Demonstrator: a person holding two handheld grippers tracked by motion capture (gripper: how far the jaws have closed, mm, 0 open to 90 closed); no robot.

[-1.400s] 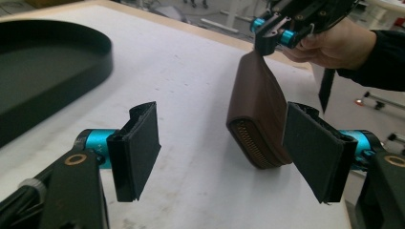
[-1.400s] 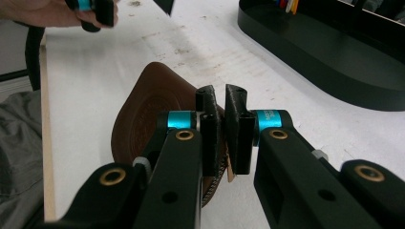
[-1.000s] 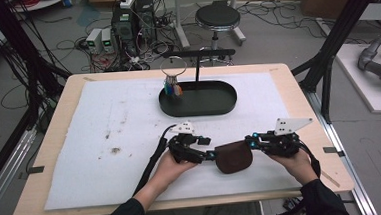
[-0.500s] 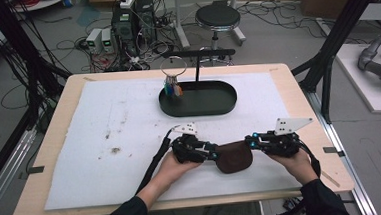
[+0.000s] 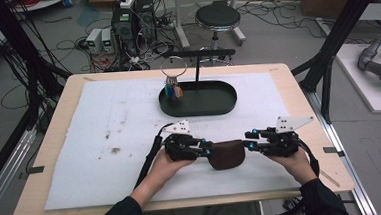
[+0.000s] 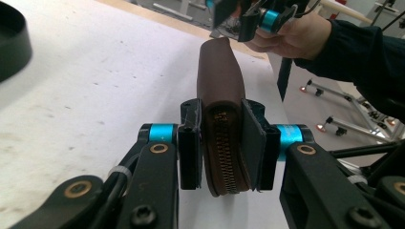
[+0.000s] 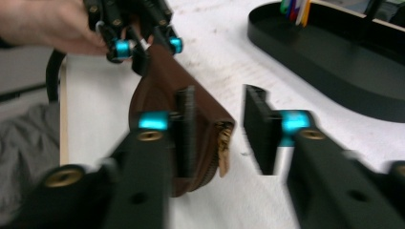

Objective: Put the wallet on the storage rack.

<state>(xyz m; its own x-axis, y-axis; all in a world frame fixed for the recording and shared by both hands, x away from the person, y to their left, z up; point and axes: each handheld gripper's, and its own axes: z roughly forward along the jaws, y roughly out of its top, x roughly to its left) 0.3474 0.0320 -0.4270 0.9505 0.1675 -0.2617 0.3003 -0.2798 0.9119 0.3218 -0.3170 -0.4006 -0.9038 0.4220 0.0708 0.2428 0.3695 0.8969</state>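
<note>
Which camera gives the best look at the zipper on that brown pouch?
The left gripper view: the pouch's zipper faces the camera, clamped between the jaws. The right gripper view shows its blurred pull; the high view shows the pouch, zipper too small to see.

pouch (image 5: 226, 154) btwn L gripper (image 5: 207, 151) & R gripper (image 5: 247, 146) | tray (image 5: 228, 102) behind, on mat (image 5: 100, 143)

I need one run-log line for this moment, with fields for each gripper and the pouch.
left gripper: shut on brown zip pouch | right gripper: open at pouch's other end | pouch: held on edge over white mat
</note>
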